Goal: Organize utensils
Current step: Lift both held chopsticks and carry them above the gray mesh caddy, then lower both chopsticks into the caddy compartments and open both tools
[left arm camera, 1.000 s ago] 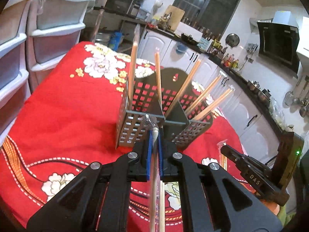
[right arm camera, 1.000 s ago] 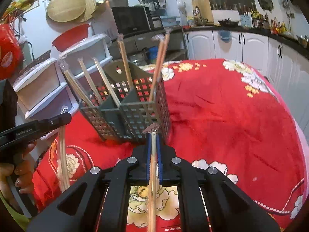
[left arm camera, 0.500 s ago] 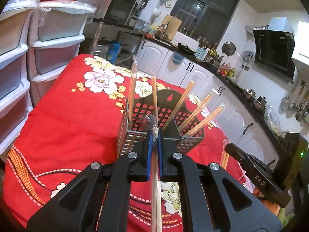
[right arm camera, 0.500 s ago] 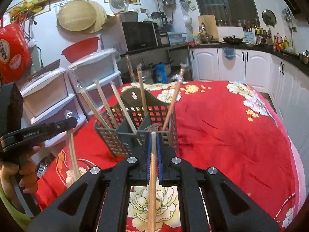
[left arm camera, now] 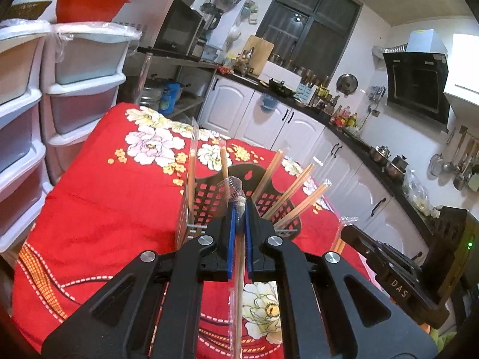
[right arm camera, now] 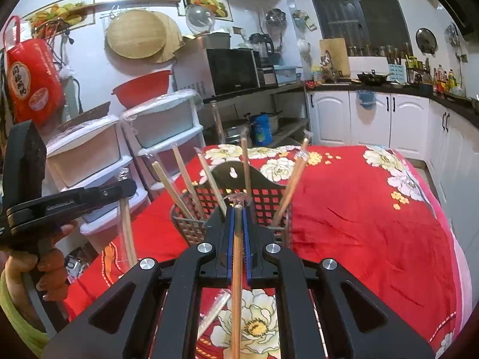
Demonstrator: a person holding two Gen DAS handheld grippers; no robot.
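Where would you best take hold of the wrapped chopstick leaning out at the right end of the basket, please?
Probably that chopstick by its upper shaft, above the basket rim, coming from the right. It leans outward, clear of the other sticks, while its lower end sits inside the compartment.

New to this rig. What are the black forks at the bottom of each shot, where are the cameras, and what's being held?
No robot here: a person carries a two-finger gripper in each hand, with a fisheye camera on each looking along its fingers. The black forks are those fingers.

The left wrist view shows the left gripper shut on a wrapped chopstick pair. The right wrist view shows the right gripper shut on another wrapped chopstick pair. Each camera also catches the other gripper at its edge.

On the red floral tablecloth stands a dark slotted utensil holder with several wrapped chopsticks leaning in it.
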